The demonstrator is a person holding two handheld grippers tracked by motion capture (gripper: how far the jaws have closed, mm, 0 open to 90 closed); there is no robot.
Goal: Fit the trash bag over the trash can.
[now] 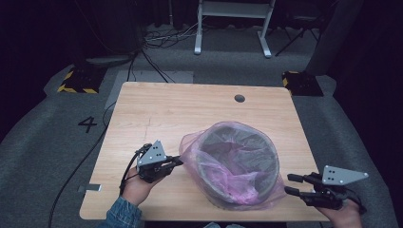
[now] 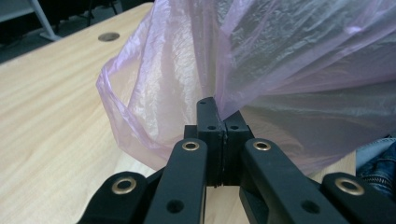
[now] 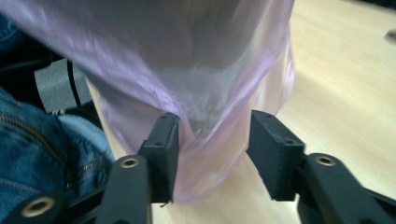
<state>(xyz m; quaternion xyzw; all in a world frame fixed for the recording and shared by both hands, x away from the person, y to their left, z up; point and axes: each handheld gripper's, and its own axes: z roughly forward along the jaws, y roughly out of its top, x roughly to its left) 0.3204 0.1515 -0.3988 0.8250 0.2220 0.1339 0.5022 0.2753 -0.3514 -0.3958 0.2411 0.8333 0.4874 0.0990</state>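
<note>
While the left gripper (image 1: 177,161) pinches the pink bag (image 1: 190,142) lining the bin (image 1: 237,164) near the desk's (image 1: 157,109) front edge, the right gripper's (image 1: 291,183) jaws stand apart, gripping nothing.

Pink bag (image 1: 223,156) draped over tilted bin (image 1: 237,164).

Translucent pink-purple bag (image 1: 216,142) over grey bin (image 1: 266,156), pale wood-grain table (image 1: 157,114), black claws
</note>
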